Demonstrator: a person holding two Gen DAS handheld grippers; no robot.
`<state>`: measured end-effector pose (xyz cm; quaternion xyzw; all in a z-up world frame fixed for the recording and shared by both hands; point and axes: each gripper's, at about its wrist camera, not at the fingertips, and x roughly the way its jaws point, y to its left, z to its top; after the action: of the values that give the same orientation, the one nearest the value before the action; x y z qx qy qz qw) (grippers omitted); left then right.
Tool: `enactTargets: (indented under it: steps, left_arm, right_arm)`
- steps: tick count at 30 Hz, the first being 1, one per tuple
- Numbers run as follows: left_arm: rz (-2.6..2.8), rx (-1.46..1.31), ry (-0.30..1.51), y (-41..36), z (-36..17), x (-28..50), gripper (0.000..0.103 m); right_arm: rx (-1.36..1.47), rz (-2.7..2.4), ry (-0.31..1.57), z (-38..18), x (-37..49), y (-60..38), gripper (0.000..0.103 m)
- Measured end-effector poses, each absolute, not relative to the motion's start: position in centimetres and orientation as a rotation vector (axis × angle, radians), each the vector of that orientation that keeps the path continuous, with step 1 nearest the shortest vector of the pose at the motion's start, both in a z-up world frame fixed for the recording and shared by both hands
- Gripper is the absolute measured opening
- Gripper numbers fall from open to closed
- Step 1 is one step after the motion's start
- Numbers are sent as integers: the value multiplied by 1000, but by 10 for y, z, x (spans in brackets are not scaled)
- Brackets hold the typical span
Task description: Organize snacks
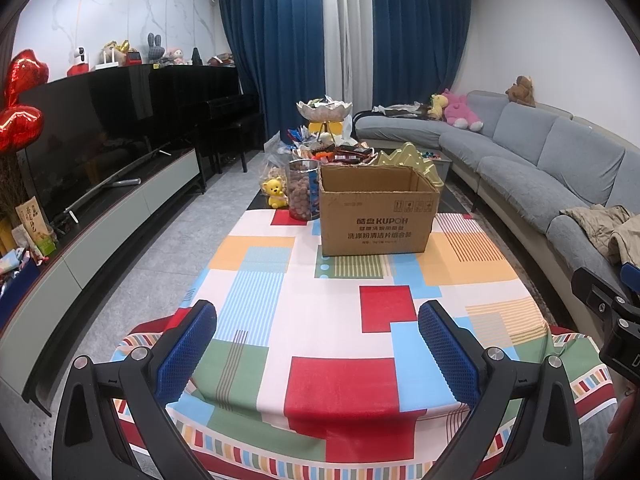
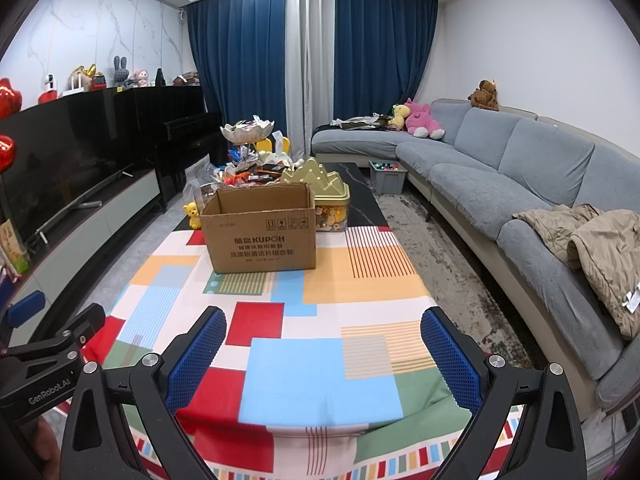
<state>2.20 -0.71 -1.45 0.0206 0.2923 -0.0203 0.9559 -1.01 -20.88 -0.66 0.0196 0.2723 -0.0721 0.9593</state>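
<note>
- Cardboard box, open-topped, sits mid-frame on the tablecloth; the snack pile lies just behind it.
- Left gripper and right gripper: both spread wide, empty.
- Wrappers probably light, crinkly, slippery; pinch each across its flat middle.

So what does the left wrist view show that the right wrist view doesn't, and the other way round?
Only the left wrist view shows the clear jar of brown snacks beside the box and the red balloons whole. Only the right wrist view shows the grey bin on the floor by the sofa and the gold tin's clear lower part. Both show the open box on the patterned cloth, the snack pile behind it, the yellow bear, and both grippers, left and right, open and empty.
</note>
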Motion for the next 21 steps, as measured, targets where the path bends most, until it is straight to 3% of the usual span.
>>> enactTargets:
  steps: [21]
  left_arm:
    - [-43,43,595,-7,-16,20,103]
  right_arm:
    - [39,-148,552,-7,-10,-211,99]
